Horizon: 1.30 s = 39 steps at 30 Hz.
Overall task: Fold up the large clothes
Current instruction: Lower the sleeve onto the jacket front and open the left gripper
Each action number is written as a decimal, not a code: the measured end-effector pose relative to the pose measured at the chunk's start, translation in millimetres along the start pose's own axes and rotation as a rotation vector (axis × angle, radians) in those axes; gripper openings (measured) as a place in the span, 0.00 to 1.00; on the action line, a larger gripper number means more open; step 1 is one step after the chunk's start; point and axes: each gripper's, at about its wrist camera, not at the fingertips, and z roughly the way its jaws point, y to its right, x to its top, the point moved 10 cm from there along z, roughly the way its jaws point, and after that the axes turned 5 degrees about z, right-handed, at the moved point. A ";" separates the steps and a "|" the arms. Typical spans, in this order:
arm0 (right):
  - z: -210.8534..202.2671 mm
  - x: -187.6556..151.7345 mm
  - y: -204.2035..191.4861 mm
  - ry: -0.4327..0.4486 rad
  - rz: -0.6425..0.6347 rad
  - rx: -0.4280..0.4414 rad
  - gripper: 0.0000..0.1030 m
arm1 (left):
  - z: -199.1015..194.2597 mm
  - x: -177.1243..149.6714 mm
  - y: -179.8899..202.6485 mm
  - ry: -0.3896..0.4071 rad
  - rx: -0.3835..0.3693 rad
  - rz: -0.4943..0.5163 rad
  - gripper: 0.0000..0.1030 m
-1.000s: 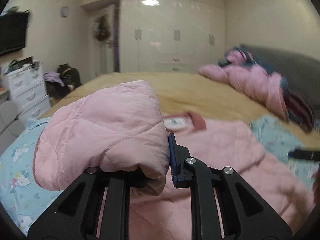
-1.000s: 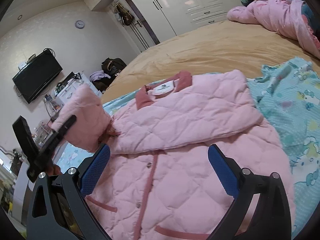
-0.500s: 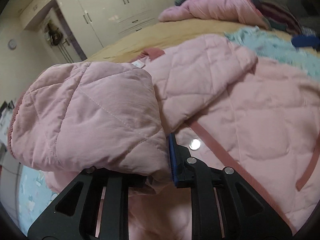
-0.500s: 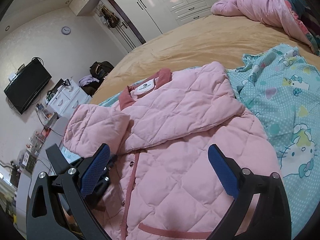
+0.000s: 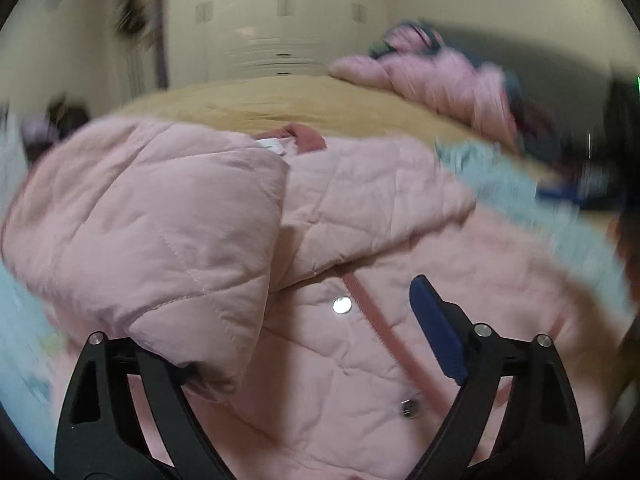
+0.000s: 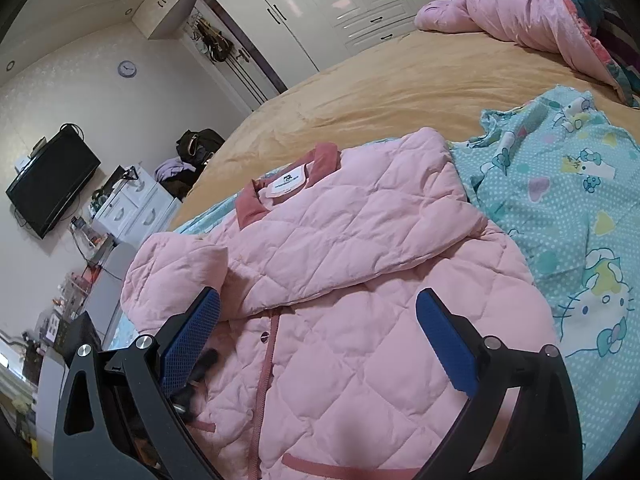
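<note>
A pink quilted jacket [image 6: 360, 320] with a darker pink collar [image 6: 324, 160] lies front up on the bed. One sleeve is folded across its chest. The other sleeve [image 5: 152, 232] lies doubled over at the jacket's left side and drapes over my left gripper's left finger, hiding that pad. My left gripper [image 5: 308, 344] hovers low over the button strip; its jaws are opening and stand wide, the blue right pad [image 5: 436, 328] clear of the cloth. My right gripper [image 6: 318, 336] stands open above the jacket's front with nothing between its pads.
A turquoise cartoon-print sheet [image 6: 560, 200] lies under and to the right of the jacket. A tan bedspread [image 6: 400, 92] runs to a heap of pink bedding [image 6: 520, 12] at the far right. White drawers [image 6: 132, 208] and a wall TV [image 6: 48, 184] stand left of the bed.
My left gripper carried the sleeve down onto the jacket and its jaws, shut on the sleeve before, have parted wide. The right gripper has hardly moved.
</note>
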 end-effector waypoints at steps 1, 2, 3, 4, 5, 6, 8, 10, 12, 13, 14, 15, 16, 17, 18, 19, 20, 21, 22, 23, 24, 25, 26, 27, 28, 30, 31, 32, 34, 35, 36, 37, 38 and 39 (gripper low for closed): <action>0.5 -0.4 -1.1 -0.001 -0.004 0.002 0.95 | -5.0 1.0 -5.5 0.018 -0.029 -0.074 0.86; 1.4 -0.9 -1.8 -0.002 -0.007 0.001 0.95 | -12.5 1.8 -15.7 0.049 -0.074 -0.194 0.87; 2.5 -1.4 -1.9 -0.003 -0.006 0.002 0.95 | -18.6 1.7 -24.8 0.078 -0.106 -0.290 0.88; 3.5 -1.9 -2.0 -0.005 -0.004 0.004 0.95 | -22.8 1.2 -32.9 0.098 -0.127 -0.363 0.89; 4.2 -2.7 -1.8 -0.006 -0.003 0.005 0.95 | -27.2 -2.3 -45.7 0.122 -0.148 -0.473 0.89; 6.0 -3.7 -1.0 -0.009 -0.002 0.002 0.95 | -30.5 -5.4 -53.9 0.136 -0.154 -0.532 0.89; 8.8 -5.2 -0.5 -0.014 0.002 0.005 0.95 | -38.0 -12.4 -75.0 0.184 -0.155 -0.675 0.89; 10.8 -6.9 -0.9 -0.019 0.001 0.005 0.95 | -43.5 -16.3 -89.3 0.221 -0.139 -0.746 0.77; 12.1 -8.7 -1.6 -0.023 0.001 0.007 0.95 | -43.9 -20.9 -102.2 0.232 -0.129 -0.806 0.27; 12.5 -9.4 -1.9 -0.026 0.001 0.009 0.95 | -44.5 -22.0 -108.8 0.243 -0.125 -0.828 0.10; 12.6 -9.6 -2.0 -0.026 -0.001 0.010 0.95 | -45.7 -20.1 -112.6 0.253 -0.124 -0.828 0.10; 12.2 -9.4 -2.0 -0.025 -0.002 0.008 0.95 | -48.6 -15.7 -114.0 0.262 -0.112 -0.808 0.10; 11.6 -9.3 -1.9 -0.023 -0.003 0.009 0.95 | -52.9 -11.1 -114.6 0.276 -0.099 -0.788 0.10; 10.9 -9.3 -1.3 -0.021 -0.004 0.011 0.95 | -58.7 -2.1 -112.5 0.294 -0.078 -0.745 0.10; 9.8 -8.8 0.3 -0.017 -0.002 0.008 0.95 | -61.3 5.4 -109.7 0.305 -0.059 -0.708 0.09; 8.9 -8.1 2.0 -0.014 0.001 0.006 0.95 | -68.2 19.6 -101.7 0.323 -0.009 -0.617 0.09; 7.9 -7.3 3.8 -0.010 0.006 0.006 0.95 | -70.1 31.2 -92.8 0.330 0.019 -0.545 0.09; 7.2 -6.4 5.1 -0.007 0.011 0.004 0.95 | -71.2 40.0 -86.7 0.331 0.041 -0.485 0.09; 5.9 -5.2 6.9 -0.001 0.015 0.003 0.95 | -73.0 52.8 -71.3 0.332 0.080 -0.377 0.09; 5.0 -4.1 8.4 0.002 0.017 0.002 0.95 | -72.1 64.8 -58.5 0.331 0.107 -0.281 0.09; 3.5 -3.0 10.2 0.006 0.020 0.000 0.95 | -70.3 73.3 -43.9 0.326 0.124 -0.194 0.09; 1.7 -1.4 12.2 0.011 0.026 0.000 0.95 | -66.8 81.3 -25.1 0.318 0.146 -0.086 0.09; -0.4 0.6 14.5 0.016 0.032 0.000 0.95 | -61.2 86.2 -9.4 0.305 0.169 0.005 0.09; -2.2 2.5 16.7 0.022 0.036 -0.002 0.95 | -51.5 89.4 5.4 0.282 0.176 0.084 0.09; -5.5 5.5 20.2 0.033 0.041 -0.007 0.95 | -43.1 89.3 12.5 0.255 0.177 0.134 0.09; -12.1 10.7 27.5 0.051 0.056 -0.013 0.95 | -17.5 83.4 28.4 0.179 0.181 0.238 0.09; -15.4 13.2 31.6 0.060 0.065 -0.018 0.95 | -2.3 75.5 35.6 0.127 0.177 0.290 0.09; -17.5 14.8 34.1 0.065 0.070 -0.022 0.95 | 10.5 66.9 41.5 0.088 0.173 0.336 0.09; -22.6 18.0 42.4 0.076 0.083 -0.033 0.95 | 35.4 50.0 41.3 0.030 0.139 0.373 0.09; -23.9 18.9 46.2 0.078 0.089 -0.038 0.95 | 42.1 43.7 43.6 0.014 0.132 0.379 0.09; -24.4 19.2 48.7 0.079 0.094 -0.042 0.95 | 47.7 38.5 45.0 0.000 0.121 0.373 0.09; -24.6 19.5 51.2 0.080 0.099 -0.045 0.95 | 49.0 35.4 44.5 -0.007 0.112 0.366 0.09; -24.0 19.7 54.4 0.079 0.107 -0.049 0.95 | 50.9 32.0 45.8 -0.011 0.104 0.363 0.09; -23.0 19.5 55.4 0.076 0.112 -0.048 0.95 | 52.1 30.7 47.8 -0.013 0.104 0.371 0.09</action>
